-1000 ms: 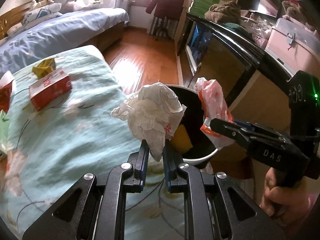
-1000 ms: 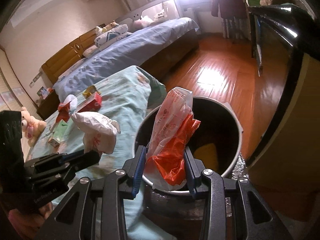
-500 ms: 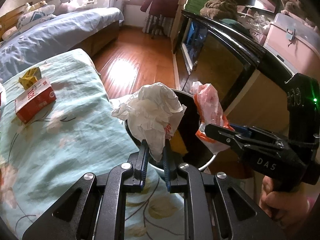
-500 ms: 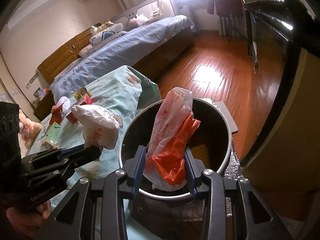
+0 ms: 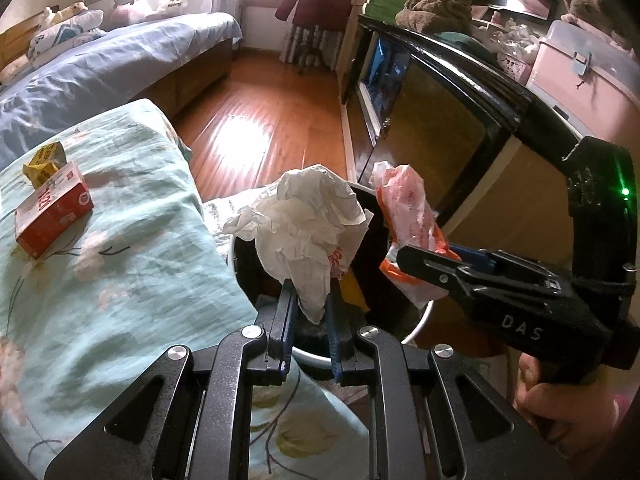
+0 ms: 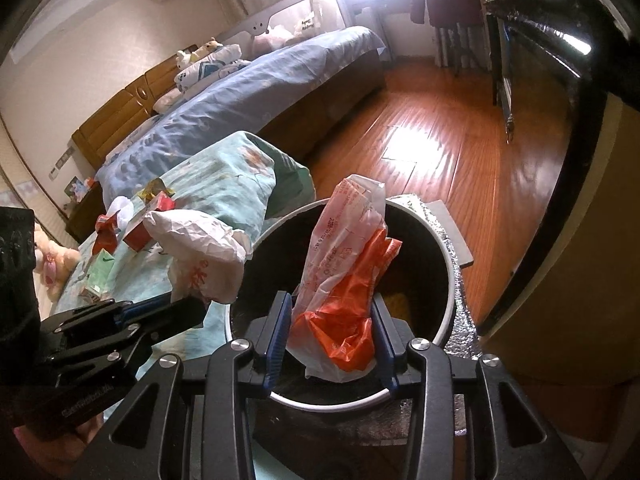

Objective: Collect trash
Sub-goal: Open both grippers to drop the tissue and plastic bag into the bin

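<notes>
Left gripper (image 5: 310,304), w/ crumpled white paper (image 5: 308,232) clamped, is shifted fwd vs 1.0 s ago: paper is now seen over the open mouth of the trash bin (image 5: 420,320), where earlier it was over the bedspread edge beside the rim. Red carton (image 5: 52,216) and yellow wrapper (image 5: 44,158) are displaced toward the left edge of the left wrist view. In the right wrist view, more of the bin interior (image 6: 420,264) is exposed beneath the orange-and-white plastic bag (image 6: 344,280); bin is framed closer and more centred under the right gripper (image 6: 330,340). White paper (image 6: 200,248) is brought nearer the rim (image 6: 448,248), now overlapping its left side.
</notes>
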